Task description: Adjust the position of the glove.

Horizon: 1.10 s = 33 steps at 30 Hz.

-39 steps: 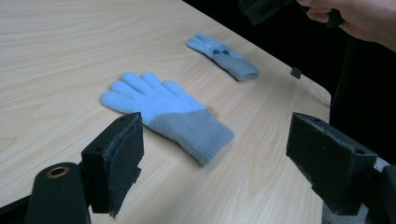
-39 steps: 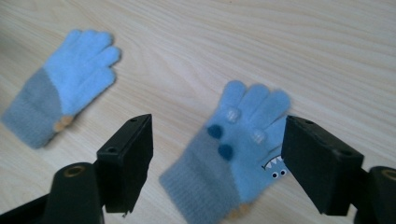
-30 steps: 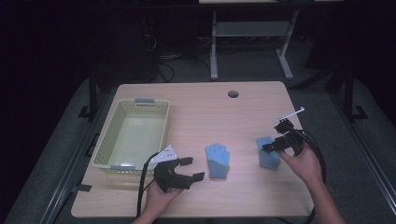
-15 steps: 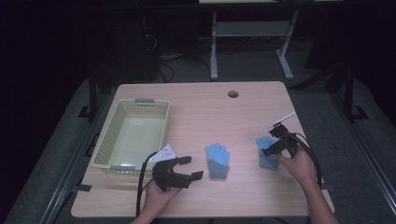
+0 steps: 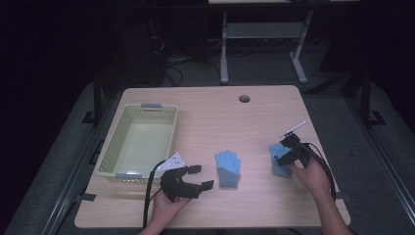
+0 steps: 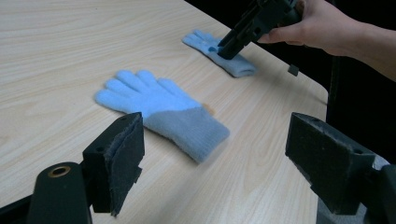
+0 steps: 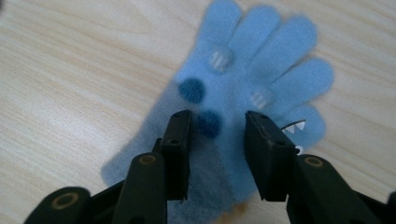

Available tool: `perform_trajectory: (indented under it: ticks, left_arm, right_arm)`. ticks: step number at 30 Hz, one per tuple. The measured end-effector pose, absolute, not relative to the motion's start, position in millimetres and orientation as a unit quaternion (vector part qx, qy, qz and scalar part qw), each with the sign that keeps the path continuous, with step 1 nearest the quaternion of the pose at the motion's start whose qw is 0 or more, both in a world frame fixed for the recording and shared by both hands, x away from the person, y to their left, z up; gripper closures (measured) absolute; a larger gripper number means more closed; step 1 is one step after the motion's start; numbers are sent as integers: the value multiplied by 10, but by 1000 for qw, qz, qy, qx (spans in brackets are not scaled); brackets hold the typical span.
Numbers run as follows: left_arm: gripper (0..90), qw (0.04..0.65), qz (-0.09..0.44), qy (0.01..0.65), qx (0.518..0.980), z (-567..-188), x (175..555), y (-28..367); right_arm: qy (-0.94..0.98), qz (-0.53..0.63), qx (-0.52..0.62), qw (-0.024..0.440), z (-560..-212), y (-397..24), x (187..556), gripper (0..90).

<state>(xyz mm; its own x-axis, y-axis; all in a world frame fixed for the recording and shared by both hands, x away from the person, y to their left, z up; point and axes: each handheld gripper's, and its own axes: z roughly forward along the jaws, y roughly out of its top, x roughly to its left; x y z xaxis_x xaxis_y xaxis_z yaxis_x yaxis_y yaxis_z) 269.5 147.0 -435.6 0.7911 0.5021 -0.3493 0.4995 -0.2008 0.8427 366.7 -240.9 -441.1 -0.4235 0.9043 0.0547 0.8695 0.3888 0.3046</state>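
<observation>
The right gripper [image 7: 217, 154] is poised, jaws narrowly parted, over the glove [image 7: 247, 107] near the table's right edge. A central pinch is advised. The left gripper [image 5: 193, 178] is held wide.

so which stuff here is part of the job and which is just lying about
Likely in the job:
- right glove, right tool open, jaws either side of it
- middle glove
- left tool, open
- basket, probably

Just lying about:
- nothing else on the table
</observation>
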Motion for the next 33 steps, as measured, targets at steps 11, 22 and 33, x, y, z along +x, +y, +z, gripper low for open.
perform_trajectory:
  ticks: [11,22,33]
  left_arm:
    - [194,539,8,321,779,-4365,2701,1458]
    - [194,536,21,314,784,-4341,2674,1448]
    - [194,535,24,313,784,-4332,2669,1444]
  right_arm:
    - [826,143,542,53,-4403,-2424,3712,785]
    - [820,156,549,39,-4356,-2472,3695,826]
    - [815,182,548,41,-4170,-2450,3631,828]
